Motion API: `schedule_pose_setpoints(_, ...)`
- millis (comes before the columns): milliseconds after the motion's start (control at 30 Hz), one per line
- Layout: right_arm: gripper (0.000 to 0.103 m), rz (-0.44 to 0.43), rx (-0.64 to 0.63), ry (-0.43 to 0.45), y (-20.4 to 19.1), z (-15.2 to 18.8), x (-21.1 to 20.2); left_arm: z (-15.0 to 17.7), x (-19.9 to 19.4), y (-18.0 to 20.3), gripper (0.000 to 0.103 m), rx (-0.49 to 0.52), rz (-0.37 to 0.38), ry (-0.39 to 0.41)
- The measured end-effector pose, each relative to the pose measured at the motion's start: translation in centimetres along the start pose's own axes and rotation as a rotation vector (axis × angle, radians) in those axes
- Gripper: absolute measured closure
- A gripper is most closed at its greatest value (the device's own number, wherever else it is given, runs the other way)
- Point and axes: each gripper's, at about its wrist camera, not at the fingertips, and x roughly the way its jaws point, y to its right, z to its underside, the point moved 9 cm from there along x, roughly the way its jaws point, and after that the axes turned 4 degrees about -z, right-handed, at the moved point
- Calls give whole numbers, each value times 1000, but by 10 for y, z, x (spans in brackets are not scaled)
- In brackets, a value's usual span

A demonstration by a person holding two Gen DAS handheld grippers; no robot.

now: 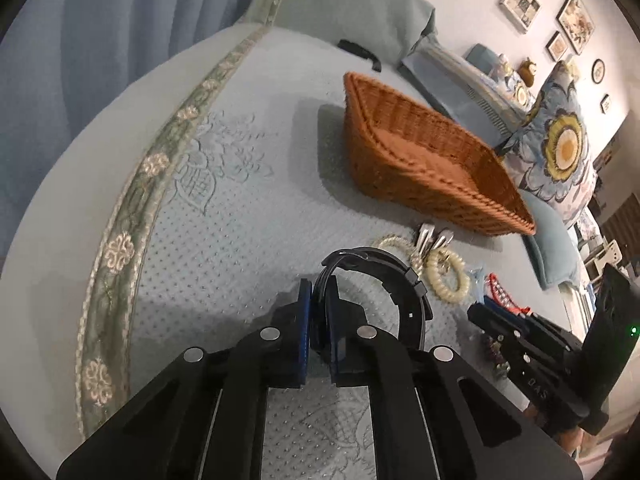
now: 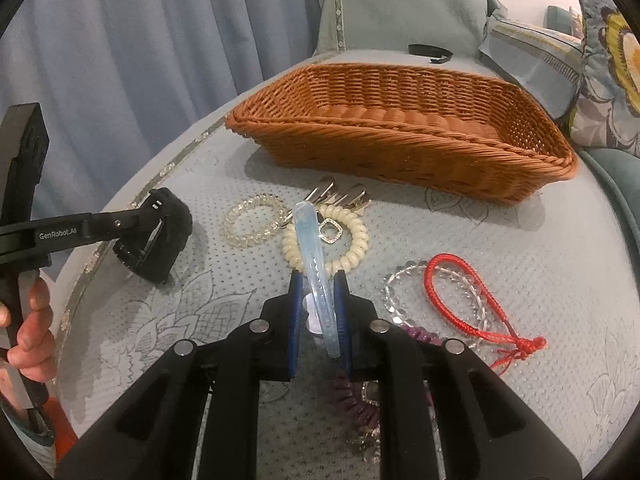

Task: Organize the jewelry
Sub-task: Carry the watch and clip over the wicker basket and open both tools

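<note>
My left gripper [image 1: 318, 308] is shut on a black watch-like band [image 1: 384, 276], which also shows in the right wrist view [image 2: 160, 236], low over the bed near its left edge. My right gripper [image 2: 319, 304] is shut on a translucent pale blue hair clip [image 2: 314, 256] and holds it above the jewelry pile. An empty brown wicker basket [image 2: 400, 148] stands behind the pile; it also shows in the left wrist view [image 1: 420, 164]. On the bed lie a cream spiral hair tie [image 2: 352, 240], a clear bead bracelet [image 2: 248, 220], silver clips [image 2: 340, 196] and a red cord bracelet [image 2: 460, 296].
A clear crystal bracelet [image 2: 400, 300] and a purple spiral tie [image 2: 356, 400] lie by the right gripper. A black strap [image 2: 430, 52] lies behind the basket. Floral pillows [image 1: 560, 152] lie to the right. Blue curtains [image 2: 160, 40] hang beyond the bed's left edge.
</note>
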Motion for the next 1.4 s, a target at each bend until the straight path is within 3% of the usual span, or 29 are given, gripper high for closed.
schedule_pose_setpoints(267, 89, -31, 26, 54, 2, -8, -16, -10, -11, 13, 98, 5, 30, 78)
schedule_pose_setpoints(400, 90, -37, 47, 109, 5, -27, -33, -23, -25, 34, 98, 38, 59, 157)
schedule_pose_setpoints(600, 89, 3, 66, 194, 32, -82, -58, -72, -40, 84, 98, 99, 67, 243)
schedule_pose_setpoints(733, 90, 47, 80, 184, 65, -115, -45, -109, -25, 114, 98, 137, 51, 264)
schedule_pose_setpoints(1000, 89, 88, 157, 36, 124, -140, 22, -145, 57, 136, 98, 156, 0, 186)
schedule_pose_setpoints(1300, 89, 132, 170, -84, 138, -124, 59, -139, 108, 135, 98, 184, -53, 92)
schedule_pose_setpoints(1400, 88, 140, 181, -81, 139, -121, 57, -133, 111, 136, 88, 193, -37, 70)
